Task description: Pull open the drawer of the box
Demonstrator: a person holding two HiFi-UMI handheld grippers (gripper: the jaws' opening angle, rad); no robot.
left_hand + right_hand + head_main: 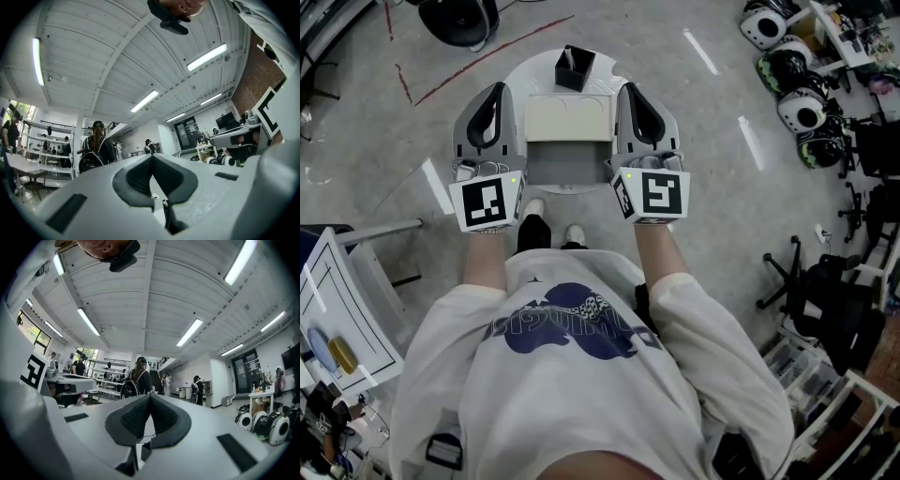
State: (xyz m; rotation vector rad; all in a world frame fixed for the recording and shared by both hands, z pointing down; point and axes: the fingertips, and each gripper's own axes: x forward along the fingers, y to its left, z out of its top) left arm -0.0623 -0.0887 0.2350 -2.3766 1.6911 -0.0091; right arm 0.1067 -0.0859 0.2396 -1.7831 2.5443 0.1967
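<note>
The box (569, 117) sits on a small round white table (525, 70), with its cream top facing up. In the head view it shows in the gap between the two grippers, and neither gripper touches it. A grey part (567, 161) adjoins the box on the side nearest the person. Whether this is the drawer pulled out or only the box front cannot be told from above.

The left gripper (499, 90) is held level beside the box's left side, its jaws pressed together on nothing. Its own view looks out past the closed tips (151, 157) into the room. The right gripper (634, 89) is beside the box's right side, likewise closed and empty (149, 395).

There are two grippers, each with one marker cube, the left (490, 202) and the right (654, 194). There is one box.

One small black open container (575, 67) stands at the far edge of the table, just behind the box. The person's shoes (532, 208) stand on the grey floor at the near edge of the table. Four rounded white-and-black devices (802, 111) lie on the floor well to the right, with black office chairs (839, 314) near them. Both gripper views show a person with a backpack (136, 380) among others farther off in the room.
</note>
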